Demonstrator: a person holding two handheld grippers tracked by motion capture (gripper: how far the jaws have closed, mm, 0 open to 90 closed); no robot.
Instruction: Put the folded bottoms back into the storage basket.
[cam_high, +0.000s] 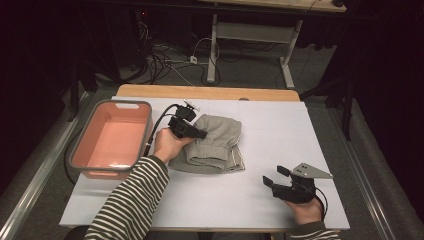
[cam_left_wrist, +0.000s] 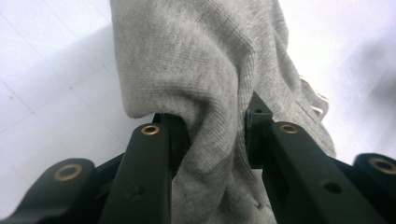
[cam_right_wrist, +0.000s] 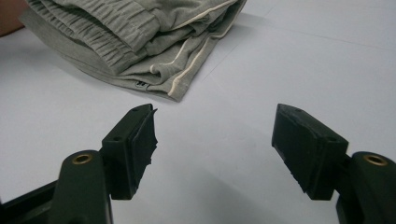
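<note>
Fabric first: we see the folded grey knit garment with a ribbed waistband (cam_high: 212, 145) lying on the white table cover (cam_high: 280, 130), just beside the salmon-pink plastic tub (cam_high: 112, 137). Our left gripper (cam_left_wrist: 217, 128) pinches a bunched fold of it — jaws clamped on cloth. Our right gripper (cam_right_wrist: 215, 140) rests well apart — jaws wide, nothing between them.

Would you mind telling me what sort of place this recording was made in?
Probably a lab or workshop rather than a home: a white-covered work table, loose cables on the floor behind it, and a second desk's metal legs. A person works there with handheld grippers.
</note>
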